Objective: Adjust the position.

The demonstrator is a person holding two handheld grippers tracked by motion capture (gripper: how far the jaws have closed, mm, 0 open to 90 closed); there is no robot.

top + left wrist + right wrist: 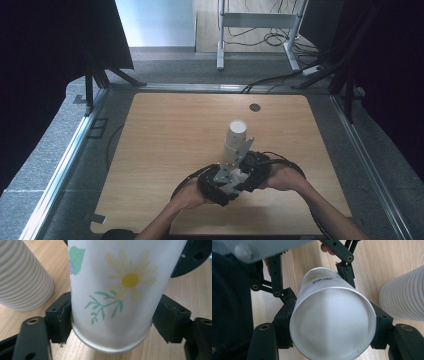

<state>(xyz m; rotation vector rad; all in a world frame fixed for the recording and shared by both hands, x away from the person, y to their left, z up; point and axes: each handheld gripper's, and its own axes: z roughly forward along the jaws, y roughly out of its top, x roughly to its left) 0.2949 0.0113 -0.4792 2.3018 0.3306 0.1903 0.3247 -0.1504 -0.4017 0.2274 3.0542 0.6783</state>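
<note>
Left gripper view: the left gripper [111,322] clamps a flowered paper cup [117,290]; the right gripper [332,332] clamps the same cup, which lies tilted, its base facing the right gripper's camera.

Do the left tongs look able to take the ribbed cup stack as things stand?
Probably not yet: the left tongs are shut on the flowered paper cup, so their jaws are full. The ribbed cup stack stands close beside, unblocked.
</note>
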